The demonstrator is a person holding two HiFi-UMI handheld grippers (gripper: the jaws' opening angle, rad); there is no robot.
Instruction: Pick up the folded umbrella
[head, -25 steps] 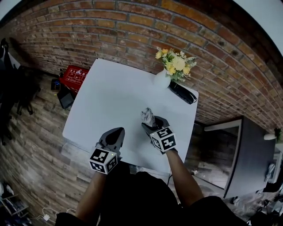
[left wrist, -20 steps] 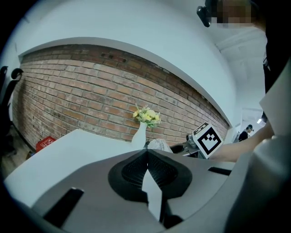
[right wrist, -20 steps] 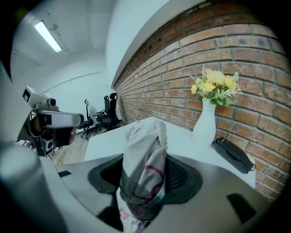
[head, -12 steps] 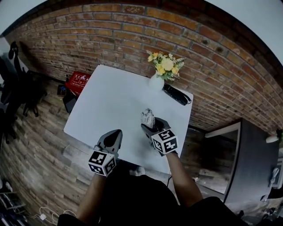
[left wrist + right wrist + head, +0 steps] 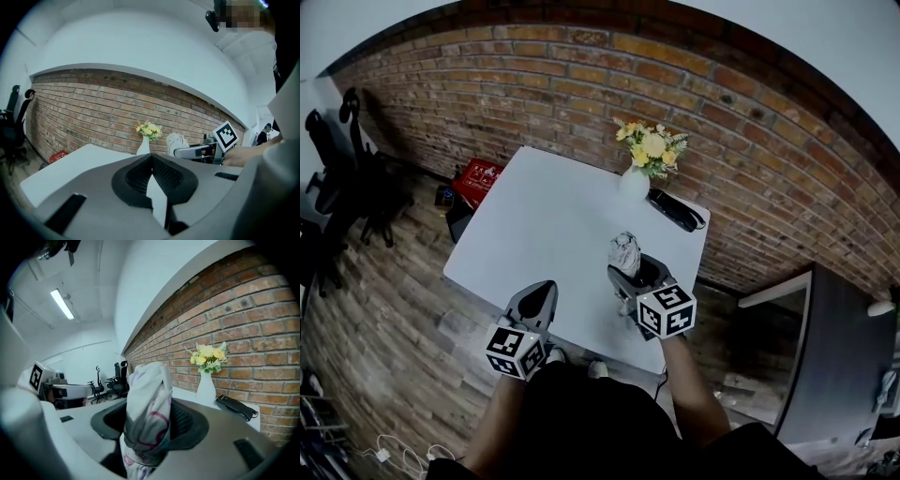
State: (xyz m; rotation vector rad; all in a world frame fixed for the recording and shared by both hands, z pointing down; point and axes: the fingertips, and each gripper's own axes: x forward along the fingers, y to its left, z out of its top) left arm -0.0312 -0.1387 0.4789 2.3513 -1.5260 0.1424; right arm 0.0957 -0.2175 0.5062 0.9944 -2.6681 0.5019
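Observation:
The folded umbrella (image 5: 625,251), white cloth with pink print, stands nearly upright between the jaws of my right gripper (image 5: 633,272), which is shut on its lower part. It hangs over the near right part of the white table (image 5: 553,216). In the right gripper view the umbrella (image 5: 147,394) fills the gap of that gripper (image 5: 150,420) and sticks up past the pads. My left gripper (image 5: 539,292) hovers at the table's near edge, left of the right one, shut with nothing in it. The left gripper view shows its jaws (image 5: 151,157) meeting at the tips, with the umbrella (image 5: 177,142) ahead on the right.
A white vase of yellow flowers (image 5: 637,173) and a black oblong object (image 5: 675,208) sit at the table's far right by the brick wall. A red crate (image 5: 478,178) and office chairs (image 5: 347,178) stand on the floor at left, a dark cabinet (image 5: 825,347) at right.
Both grippers have risen. The right one has carried the umbrella up off the table and a little to the right. The left stays shut and empty.

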